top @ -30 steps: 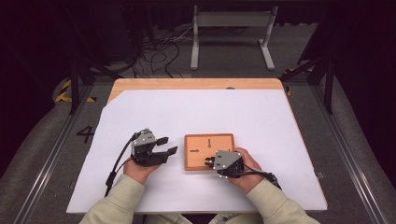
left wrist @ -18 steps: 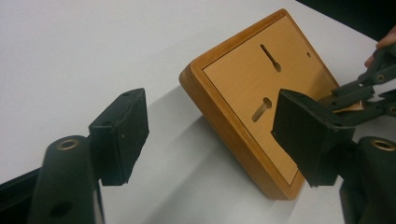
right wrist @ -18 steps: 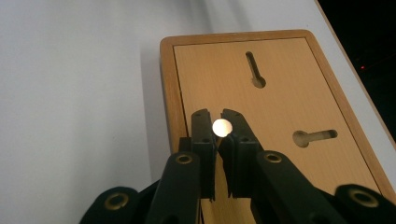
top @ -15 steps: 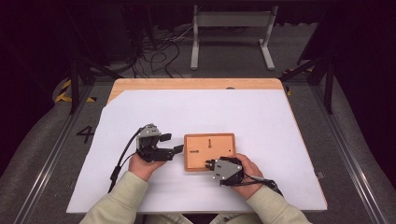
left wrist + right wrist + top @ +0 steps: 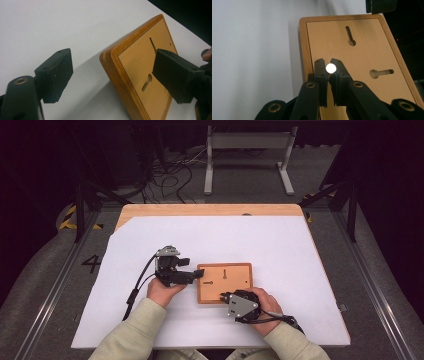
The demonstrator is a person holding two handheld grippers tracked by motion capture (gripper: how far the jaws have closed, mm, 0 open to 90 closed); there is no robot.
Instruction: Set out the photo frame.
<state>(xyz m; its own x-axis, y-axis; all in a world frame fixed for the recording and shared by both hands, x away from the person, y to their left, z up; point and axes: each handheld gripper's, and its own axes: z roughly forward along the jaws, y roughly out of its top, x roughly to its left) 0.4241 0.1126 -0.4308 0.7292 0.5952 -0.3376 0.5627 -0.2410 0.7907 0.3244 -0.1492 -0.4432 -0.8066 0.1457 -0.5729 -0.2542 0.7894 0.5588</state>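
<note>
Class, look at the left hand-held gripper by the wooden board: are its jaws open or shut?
Open. The left hand-held gripper has just been opening its jaws; they stand wide apart, astride the wooden board's corner without pressing on it.

Both forearms are wearing pale beige-green sleeves (image 5: pixel 131 332); the left gripper (image 5: pixel 192 270) is showing a black body with a small grey top piece, and a black cable (image 5: pixel 136 287) is trailing from it; the right gripper (image 5: pixel 223 296) is carrying a grey three-cornered plate (image 5: pixel 242 306) dotted with dark screws; its black jaw arms are showing brass-ringed pivot holes (image 5: pixel 310 85); the pads (image 5: pixel 55 75) are looking blocky and matte black.
</note>
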